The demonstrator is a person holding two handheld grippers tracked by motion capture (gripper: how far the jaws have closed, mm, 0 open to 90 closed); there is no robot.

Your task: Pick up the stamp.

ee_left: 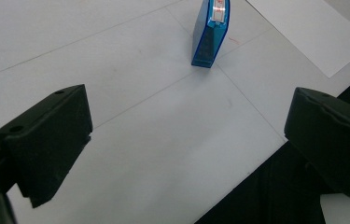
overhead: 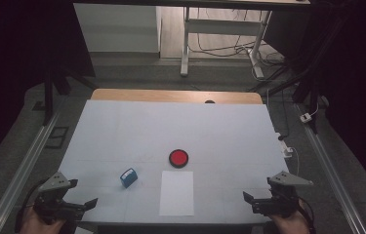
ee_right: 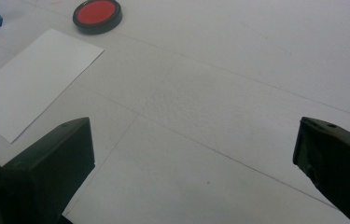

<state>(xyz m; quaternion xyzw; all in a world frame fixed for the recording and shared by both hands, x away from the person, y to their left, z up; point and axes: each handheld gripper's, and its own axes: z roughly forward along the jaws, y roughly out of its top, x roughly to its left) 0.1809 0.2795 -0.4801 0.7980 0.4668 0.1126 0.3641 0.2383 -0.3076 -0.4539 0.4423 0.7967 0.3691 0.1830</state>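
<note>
Blue stamp [overhead: 129, 177] was positioned near the table's [overhead: 122, 126] front edge, left of centre, and was best approached squarely by the left gripper [overhead: 87, 204], whose jaws were spread wide and empty. White paper [overhead: 177, 193] lay beside it, red ink pad [overhead: 178, 158] behind. Right gripper [overhead: 247, 200] was likewise released; nothing obstructed.

Lab: bare desk frame [overhead: 219, 34], floor cables [overhead: 219, 48].
</note>
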